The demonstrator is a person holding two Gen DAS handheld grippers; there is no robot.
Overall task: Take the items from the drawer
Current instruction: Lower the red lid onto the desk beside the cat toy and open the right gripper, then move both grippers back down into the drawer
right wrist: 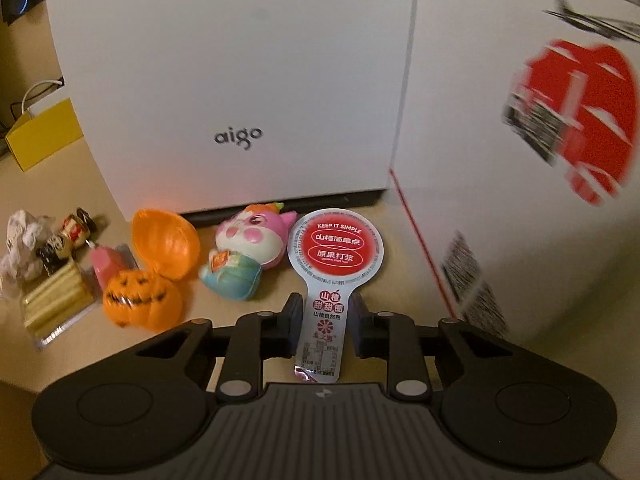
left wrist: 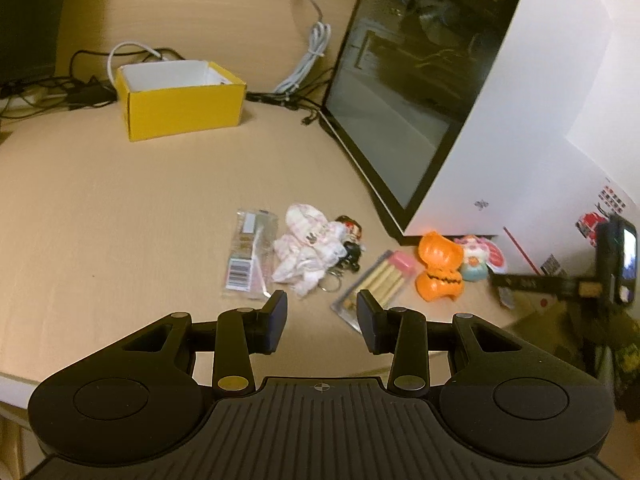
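My right gripper (right wrist: pixel 325 322) holds the stem of a lollipop-shaped snack packet (right wrist: pixel 335 252) with a red round label; its pads sit against the stem's edges. The packet lies low over the table in front of the white case. Left of it rest a pink-and-white squishy toy (right wrist: pixel 248 256) and an open orange pumpkin shell (right wrist: pixel 154 268). My left gripper (left wrist: pixel 322 320) hangs open and empty above the table, just short of a pack of pale sticks (left wrist: pixel 384 276), a crumpled white-pink cloth (left wrist: pixel 306 252) with a keychain figure (left wrist: pixel 352 240), and a clear barcoded packet (left wrist: pixel 250 254). No drawer is in view.
A white computer case (right wrist: pixel 224 80) with a glass side (left wrist: pixel 404 92) stands behind the items. A white box with red print (right wrist: pixel 540 140) rises on the right. A yellow open box (left wrist: pixel 180 98) and cables (left wrist: pixel 308 60) sit further back. The table's front edge (left wrist: pixel 12 384) runs close by.
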